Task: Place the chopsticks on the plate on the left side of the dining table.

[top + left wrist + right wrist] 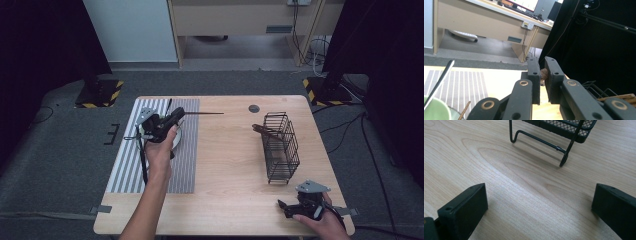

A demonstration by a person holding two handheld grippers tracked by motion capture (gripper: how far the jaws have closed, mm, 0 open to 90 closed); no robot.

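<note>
1. While the left gripper [542, 75] hangs above the striped mat [185, 165], its matte black jaws pinch a thin dark chopstick [202, 114] with a speckled brown end, held level and pointing right.
2. Below it sits a pale green bowl [434, 111] with a metal handle leaning out.
3. Far right stands a black wire basket [280, 147] holding wooden sticks.
4. Near right, the right gripper [287, 207] rests on smooth pale wood [524, 195], jaws wide apart and empty.

Grey carpet [60, 150] (black curtains [40, 40] flanking)
</note>
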